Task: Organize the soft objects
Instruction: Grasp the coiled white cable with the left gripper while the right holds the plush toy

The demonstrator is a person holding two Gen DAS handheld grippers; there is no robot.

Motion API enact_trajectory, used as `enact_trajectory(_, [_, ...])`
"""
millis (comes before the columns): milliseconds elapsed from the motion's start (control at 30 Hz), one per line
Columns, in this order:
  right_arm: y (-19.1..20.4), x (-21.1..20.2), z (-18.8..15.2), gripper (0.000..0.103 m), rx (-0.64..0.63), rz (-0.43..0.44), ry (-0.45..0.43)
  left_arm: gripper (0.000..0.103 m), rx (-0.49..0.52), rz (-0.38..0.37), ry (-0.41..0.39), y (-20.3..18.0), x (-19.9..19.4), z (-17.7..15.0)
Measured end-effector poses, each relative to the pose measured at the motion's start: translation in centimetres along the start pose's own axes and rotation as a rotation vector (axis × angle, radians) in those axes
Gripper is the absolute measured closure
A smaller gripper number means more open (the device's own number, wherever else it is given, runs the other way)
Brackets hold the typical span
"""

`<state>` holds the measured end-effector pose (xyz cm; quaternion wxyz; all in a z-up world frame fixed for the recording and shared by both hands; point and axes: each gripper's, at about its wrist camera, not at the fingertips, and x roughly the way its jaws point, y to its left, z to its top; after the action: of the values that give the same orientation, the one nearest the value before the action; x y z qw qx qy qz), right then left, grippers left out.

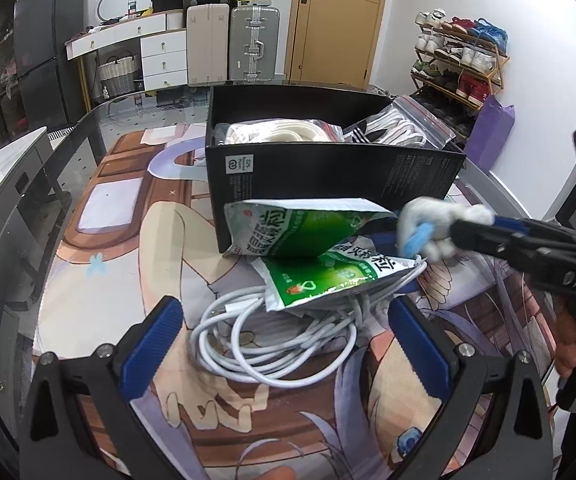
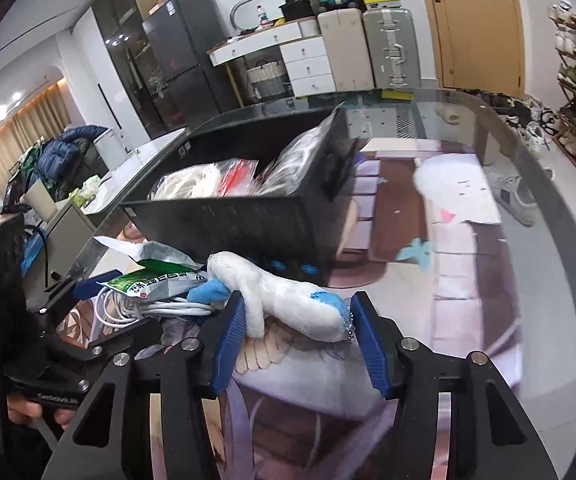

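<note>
Left wrist view. My left gripper: fingers spread wide, holding nothing, hovering over the coiled white cable on the printed mat. Two green foil pouches lie just beyond, one overlapping the cable, the other leaning on the black box. Box: far centre, already holding bagged white items. At right, my right gripper reaches in with the white plush toy at its tips.

Right wrist view. Right gripper: the plush toy, white with blue parts, lies across the blue pads; left pad touches it, right pad seems just beside it, so whether it is truly gripped I cannot tell. Black box directly ahead, pouches and cable to the left.

Step in hand, as I judge: carrying the plush to the box. Next: lift above the near wall, then release inside.
</note>
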<state>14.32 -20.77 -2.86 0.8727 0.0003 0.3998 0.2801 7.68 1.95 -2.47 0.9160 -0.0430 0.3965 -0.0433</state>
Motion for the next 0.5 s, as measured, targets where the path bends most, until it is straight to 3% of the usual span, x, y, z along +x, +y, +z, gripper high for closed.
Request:
enact_trajectory(367, [-1.9, -3.2, -2.3, 0.049, 0.094, 0.008, -0.037, 0.0, -0.019, -0.013, 0.029, 0.3, 0.4, 0.1])
enact_trajectory(500, [-1.7, -3.1, -2.5, 0.049, 0.097, 0.004, -0.039, 0.006, -0.021, -0.002, 0.037, 0.4, 0.6, 0.2])
